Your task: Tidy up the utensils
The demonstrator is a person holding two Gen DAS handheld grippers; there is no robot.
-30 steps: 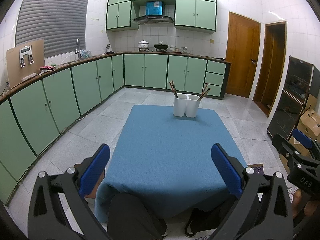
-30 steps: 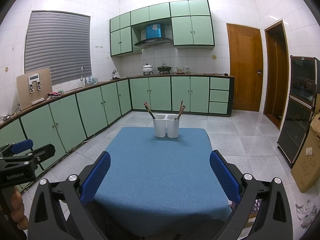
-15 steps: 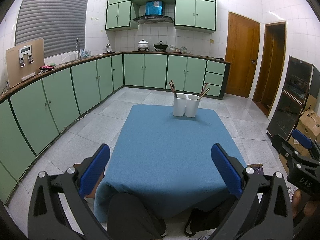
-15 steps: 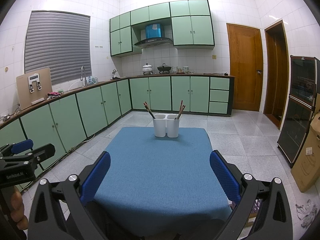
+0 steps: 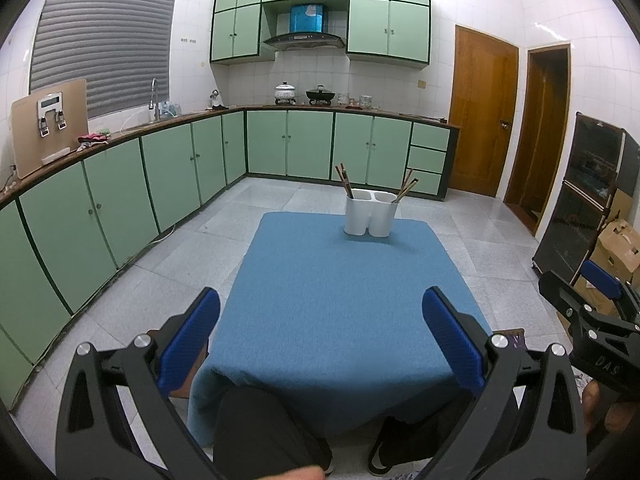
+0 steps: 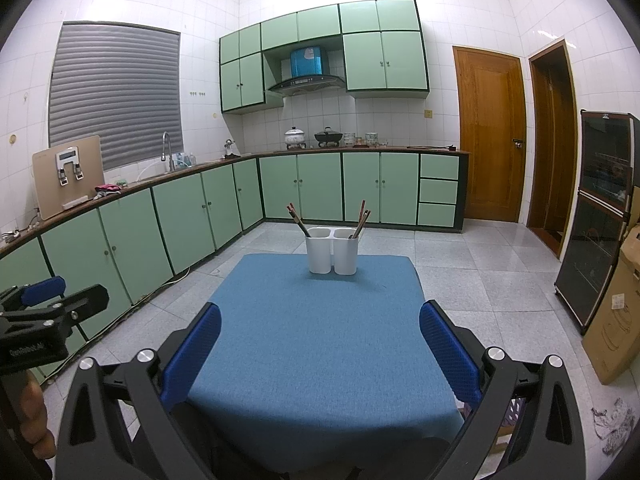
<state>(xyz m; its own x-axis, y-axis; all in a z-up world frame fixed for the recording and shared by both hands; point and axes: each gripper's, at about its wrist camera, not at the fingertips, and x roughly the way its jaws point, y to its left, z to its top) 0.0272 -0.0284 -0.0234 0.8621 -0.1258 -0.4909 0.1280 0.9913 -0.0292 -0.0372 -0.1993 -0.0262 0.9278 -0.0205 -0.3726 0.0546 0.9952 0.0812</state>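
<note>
The left gripper [image 5: 320,344] is hovering at the near edge of the blue-clothed table [image 5: 340,300], its 2 blue-padded fingers [image 5: 188,344] spread wide and gripping nothing. Well ahead of it, at the far edge, a white 2-compartment holder [image 5: 371,218] is standing upright, with brown chopsticks [image 5: 345,180] leaning out of each compartment. The right gripper [image 6: 320,348] is hanging to the right at the same near edge, its jaws likewise gaping and empty, the holder [image 6: 332,250] far beyond its fingertips.
</note>
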